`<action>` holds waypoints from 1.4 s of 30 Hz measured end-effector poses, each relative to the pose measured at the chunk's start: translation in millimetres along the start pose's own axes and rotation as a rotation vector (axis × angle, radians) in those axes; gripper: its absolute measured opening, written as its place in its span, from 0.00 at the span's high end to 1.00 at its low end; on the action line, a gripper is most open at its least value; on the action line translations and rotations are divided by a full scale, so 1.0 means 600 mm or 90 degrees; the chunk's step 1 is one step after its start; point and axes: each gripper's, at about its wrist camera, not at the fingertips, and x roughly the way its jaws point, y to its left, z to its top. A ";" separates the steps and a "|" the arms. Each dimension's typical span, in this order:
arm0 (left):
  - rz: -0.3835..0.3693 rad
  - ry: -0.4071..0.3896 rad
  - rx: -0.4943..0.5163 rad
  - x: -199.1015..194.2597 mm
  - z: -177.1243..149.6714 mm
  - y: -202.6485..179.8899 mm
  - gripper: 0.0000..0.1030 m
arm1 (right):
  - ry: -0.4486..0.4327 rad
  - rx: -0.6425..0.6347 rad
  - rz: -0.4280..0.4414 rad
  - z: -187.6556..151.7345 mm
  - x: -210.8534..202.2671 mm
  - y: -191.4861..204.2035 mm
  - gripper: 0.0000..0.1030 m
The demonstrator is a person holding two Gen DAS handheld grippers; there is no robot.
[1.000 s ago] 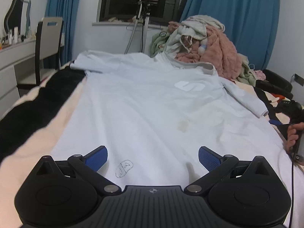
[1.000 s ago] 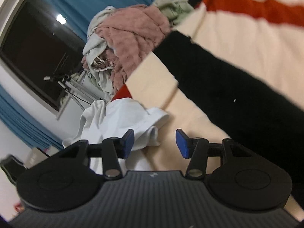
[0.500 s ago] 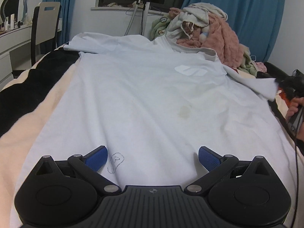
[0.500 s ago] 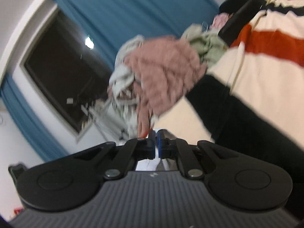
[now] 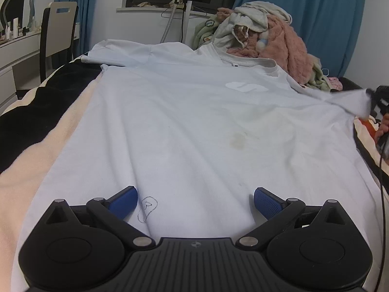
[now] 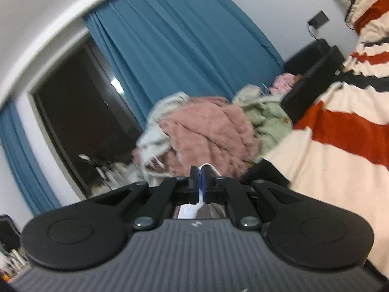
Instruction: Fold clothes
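Looking along my left gripper (image 5: 195, 200), I see its 2 blue fingers (image 5: 124, 200) spread wide with nothing between them, low over the hem end of a pale T-shirt (image 5: 184, 126). The T-shirt lies flat, front up, on a bed (image 5: 26, 170) covered by a cream and black blanket, its collar at the far end beside a pile of clothes (image 5: 274, 41). A small pen-drawn mark (image 5: 147, 206) sits on the fabric just beside the left finger, and a yellowish stain (image 5: 238, 141) shows near the middle of the chest. The sleeve (image 5: 350, 101) on the right side is lifted off the bed and pulled outward toward the frame edge, where a hand (image 5: 383, 129) and a dark tool are partly visible.

My right gripper (image 6: 199, 185) has its fingers closed tight on a strip of white cloth (image 6: 194, 208), which I take to be that sleeve, though the view is blurred. Beyond it I see the clothes pile, blue curtains (image 6: 170, 56) and a dark window (image 6: 80, 126).
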 end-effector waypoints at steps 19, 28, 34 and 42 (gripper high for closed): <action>-0.011 -0.002 -0.004 -0.009 -0.002 0.000 0.00 | 0.142 0.171 -0.085 -0.034 -0.007 -0.079 0.34; -0.024 0.004 -0.026 -0.018 -0.004 0.002 0.00 | 0.275 0.230 -0.033 -0.092 -0.009 -0.069 0.60; -0.022 0.009 -0.019 -0.013 -0.001 -0.004 0.00 | 0.194 0.195 -0.026 -0.075 0.010 -0.045 0.96; -0.009 0.000 -0.005 0.002 0.008 -0.008 0.00 | 0.138 0.028 -0.079 0.004 0.132 -0.023 0.97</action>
